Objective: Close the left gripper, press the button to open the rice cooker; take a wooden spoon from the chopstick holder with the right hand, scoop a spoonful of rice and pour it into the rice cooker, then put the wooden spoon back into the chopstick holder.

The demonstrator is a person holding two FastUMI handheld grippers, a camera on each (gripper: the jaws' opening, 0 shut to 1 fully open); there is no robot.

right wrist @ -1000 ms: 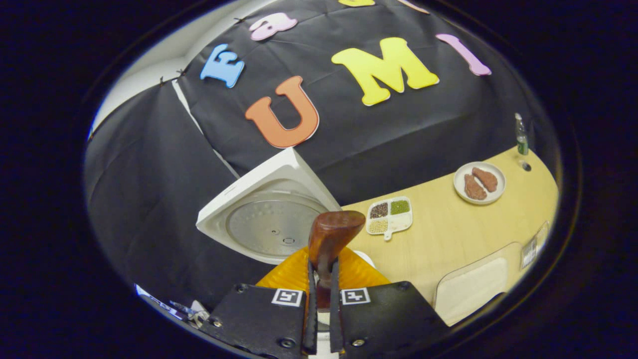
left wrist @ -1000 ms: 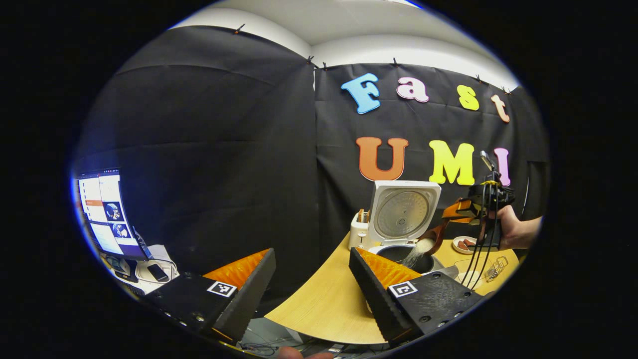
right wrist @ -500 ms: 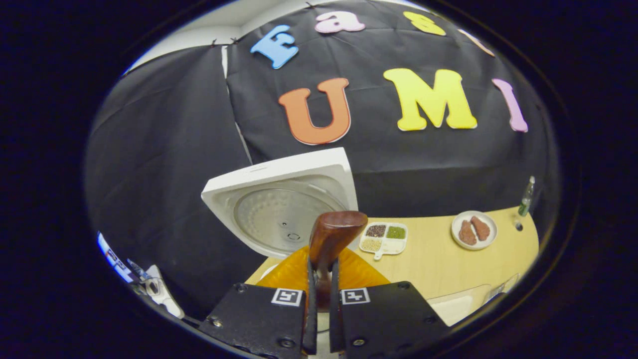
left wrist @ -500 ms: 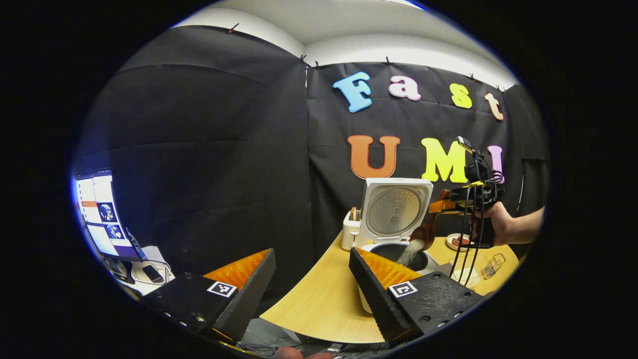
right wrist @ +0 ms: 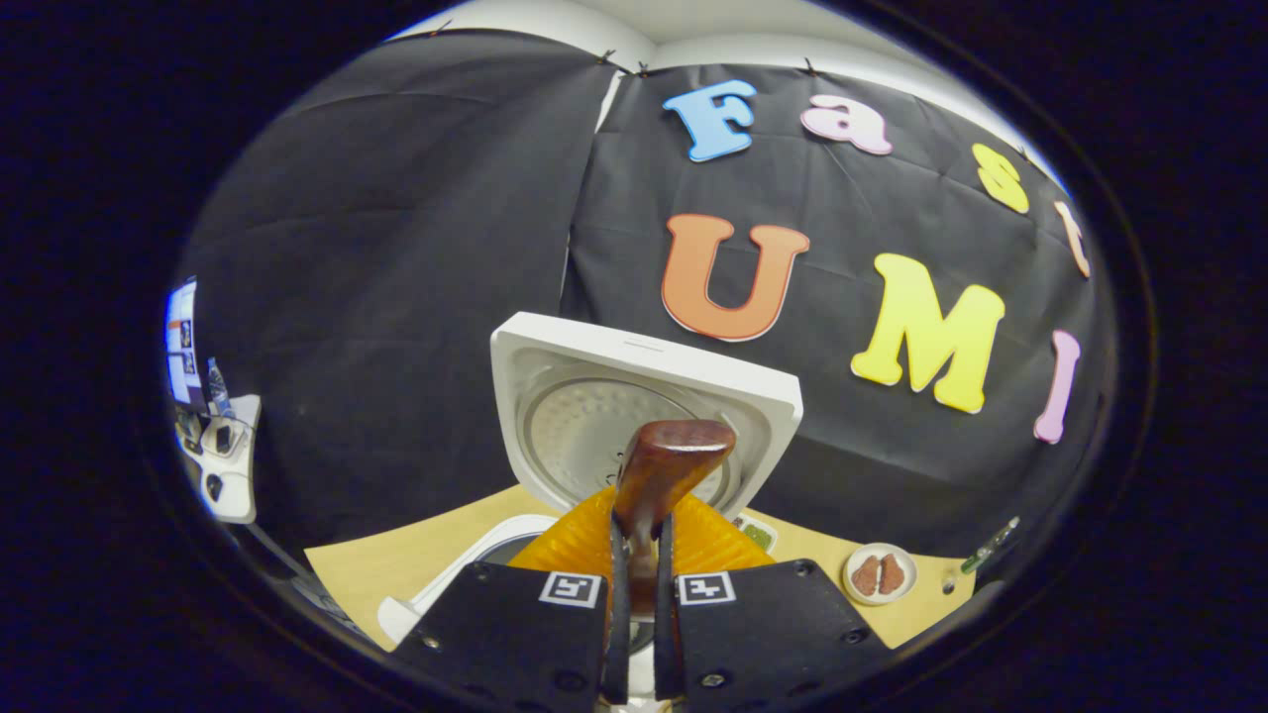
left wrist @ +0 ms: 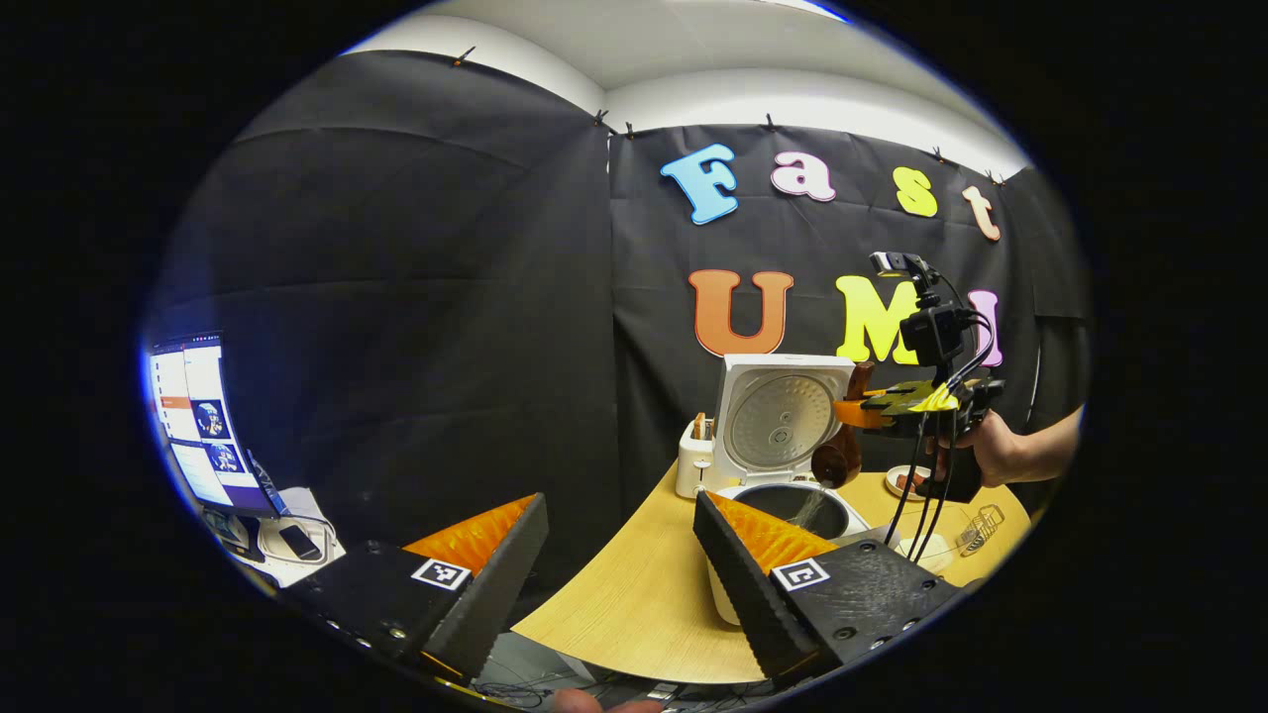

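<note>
The white rice cooker (left wrist: 783,421) stands on the table with its lid up and its dark pot (left wrist: 792,500) uncovered. My right gripper (left wrist: 897,404), held by a hand (left wrist: 991,451), hovers level above the pot, shut on the wooden spoon (left wrist: 840,456). The spoon's bowl hangs down over the pot, and a thin trickle of rice (left wrist: 810,510) falls in. In the right gripper view the spoon (right wrist: 664,465) sticks out from my right gripper (right wrist: 634,555) in front of the raised lid (right wrist: 634,416). The white chopstick holder (left wrist: 696,456) stands left of the cooker. My left gripper (left wrist: 619,555) is open, near the table's edge.
The wooden table (left wrist: 634,604) curves away to the right. On it behind the cooker sit a plate of meat (right wrist: 877,574), a sectioned dish (right wrist: 758,535) and a small bottle (right wrist: 986,555). A wire basket (left wrist: 976,530) lies at the right. A monitor (left wrist: 198,416) glows at far left.
My right gripper has risen and levelled out above the cooker. The spoon has tipped bowl-down and the stream of rice has thinned to a trickle. My left gripper has barely moved.
</note>
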